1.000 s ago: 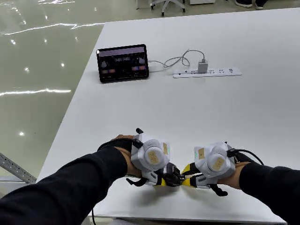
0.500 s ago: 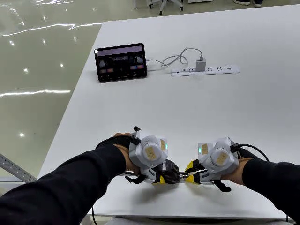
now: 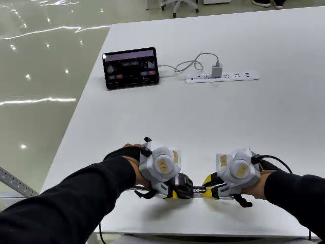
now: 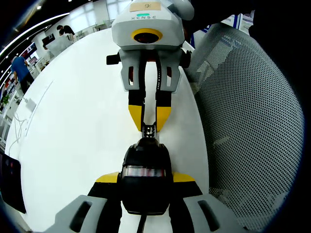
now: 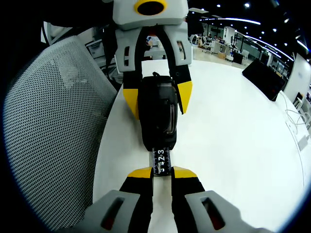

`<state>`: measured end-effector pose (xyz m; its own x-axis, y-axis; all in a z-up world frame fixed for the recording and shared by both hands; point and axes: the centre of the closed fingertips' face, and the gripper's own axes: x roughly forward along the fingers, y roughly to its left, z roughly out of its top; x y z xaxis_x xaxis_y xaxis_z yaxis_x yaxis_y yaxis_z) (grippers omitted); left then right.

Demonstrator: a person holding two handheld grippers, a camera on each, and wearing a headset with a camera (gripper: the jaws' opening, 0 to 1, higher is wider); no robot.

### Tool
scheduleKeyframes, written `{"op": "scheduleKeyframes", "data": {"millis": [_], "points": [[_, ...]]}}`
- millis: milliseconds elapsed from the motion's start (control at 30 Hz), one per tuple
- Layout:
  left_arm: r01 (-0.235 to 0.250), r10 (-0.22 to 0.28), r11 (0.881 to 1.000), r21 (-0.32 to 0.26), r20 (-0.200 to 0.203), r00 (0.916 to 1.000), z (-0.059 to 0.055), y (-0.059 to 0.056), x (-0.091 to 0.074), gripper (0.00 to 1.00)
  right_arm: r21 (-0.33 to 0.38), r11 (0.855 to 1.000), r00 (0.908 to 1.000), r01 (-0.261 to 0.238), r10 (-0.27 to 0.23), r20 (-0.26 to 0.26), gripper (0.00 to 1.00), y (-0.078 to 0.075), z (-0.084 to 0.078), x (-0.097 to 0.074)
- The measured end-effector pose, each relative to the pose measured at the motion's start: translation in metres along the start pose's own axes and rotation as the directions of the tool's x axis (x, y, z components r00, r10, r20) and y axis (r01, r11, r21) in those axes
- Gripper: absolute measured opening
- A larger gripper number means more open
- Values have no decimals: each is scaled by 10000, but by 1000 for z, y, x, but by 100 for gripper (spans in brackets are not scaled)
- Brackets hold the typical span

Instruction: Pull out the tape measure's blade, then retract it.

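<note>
The tape measure (image 4: 146,191) is being clamped by the left gripper (image 4: 146,177), its blade (image 5: 162,159) thinly pinched by the right gripper (image 5: 163,173), so a slip and snap-back is probably being risked.

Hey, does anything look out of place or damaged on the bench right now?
Nothing stands out. The left gripper holds the tape measure case, the right gripper pinches the blade near its tip, and the short exposed stretch runs straight, with no kink. The tablet and power strip sit neatly on the table's far side.
</note>
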<state>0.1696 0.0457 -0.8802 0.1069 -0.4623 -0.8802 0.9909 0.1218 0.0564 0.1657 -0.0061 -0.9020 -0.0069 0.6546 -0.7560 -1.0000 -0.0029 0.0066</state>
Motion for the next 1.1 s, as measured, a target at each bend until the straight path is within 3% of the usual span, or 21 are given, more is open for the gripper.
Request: {"op": "scheduleKeyframes", "data": {"millis": [767,1100], "points": [[-35,35,10000,2,19,10000,0,0,0,33,17,10000,10000,42,-42,-35,9,0,-5,-5],[-73,73,10000,-36,46,10000,0,0,0,33,-243,9997,9999,-79,77,-98,13,0,0,2]]}}
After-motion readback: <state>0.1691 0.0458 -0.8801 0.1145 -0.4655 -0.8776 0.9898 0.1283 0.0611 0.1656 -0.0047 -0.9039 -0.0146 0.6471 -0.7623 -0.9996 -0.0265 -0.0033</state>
